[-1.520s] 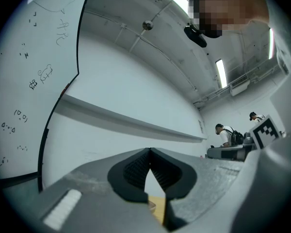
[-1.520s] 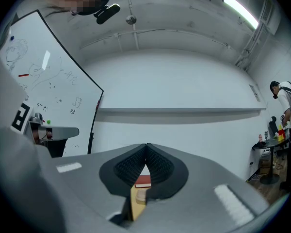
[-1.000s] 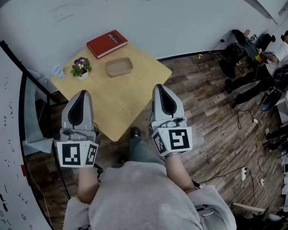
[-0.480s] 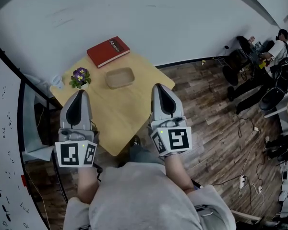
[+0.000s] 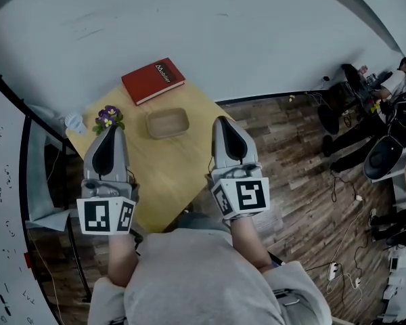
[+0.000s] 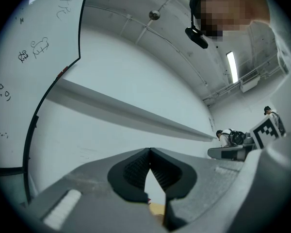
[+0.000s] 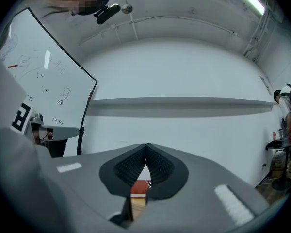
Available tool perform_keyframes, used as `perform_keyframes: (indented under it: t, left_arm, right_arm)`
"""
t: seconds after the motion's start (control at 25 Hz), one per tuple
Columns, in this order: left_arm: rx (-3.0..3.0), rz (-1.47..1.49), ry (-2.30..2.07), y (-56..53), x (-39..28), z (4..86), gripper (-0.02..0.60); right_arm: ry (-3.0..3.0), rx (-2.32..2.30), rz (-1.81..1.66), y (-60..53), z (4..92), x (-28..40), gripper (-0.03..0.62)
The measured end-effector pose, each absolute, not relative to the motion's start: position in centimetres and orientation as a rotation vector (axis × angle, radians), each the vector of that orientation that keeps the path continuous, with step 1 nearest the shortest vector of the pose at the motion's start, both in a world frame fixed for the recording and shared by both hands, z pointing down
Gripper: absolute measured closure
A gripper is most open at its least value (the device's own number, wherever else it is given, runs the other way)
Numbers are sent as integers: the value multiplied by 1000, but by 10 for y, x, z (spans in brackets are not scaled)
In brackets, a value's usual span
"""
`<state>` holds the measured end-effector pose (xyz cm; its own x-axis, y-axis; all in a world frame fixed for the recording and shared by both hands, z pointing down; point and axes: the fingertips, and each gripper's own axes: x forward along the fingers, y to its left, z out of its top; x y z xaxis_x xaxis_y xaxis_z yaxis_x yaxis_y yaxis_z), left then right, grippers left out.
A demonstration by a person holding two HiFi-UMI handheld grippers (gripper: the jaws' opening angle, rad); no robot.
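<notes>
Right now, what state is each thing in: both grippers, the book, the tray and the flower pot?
Left gripper: shut, empty, held above the table.
Right gripper: shut, empty, held above the table's near edge.
Book: closed, lying flat at the far edge.
Tray: right way up, empty.
Flower pot: upright, in bloom, just past the left gripper's tip.

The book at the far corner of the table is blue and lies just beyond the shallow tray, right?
Not blue: the head view shows the book is red. It does lie at the far corner of the table, just beyond the shallow tray.
</notes>
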<state>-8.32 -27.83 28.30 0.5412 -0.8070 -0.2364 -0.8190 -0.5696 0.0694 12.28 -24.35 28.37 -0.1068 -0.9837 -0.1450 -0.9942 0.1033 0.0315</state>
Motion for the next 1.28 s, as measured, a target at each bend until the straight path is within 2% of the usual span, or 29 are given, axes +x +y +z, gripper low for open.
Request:
perform_keyframes:
  t: [0.32, 0.68, 1.28]
  left_arm:
    - [-2711, 312, 1524, -311, -73, 299, 578]
    - [-2801, 236, 1642, -346, -61, 344, 578]
    - [-2981, -247, 1800, -382, -44, 466, 578]
  right_arm:
    - [2348, -1999, 76, -291, 306, 135, 592]
    - [2492, -1990, -207, -338, 369, 145, 592]
    - [2677, -1932, -607, -383, 469, 147, 592]
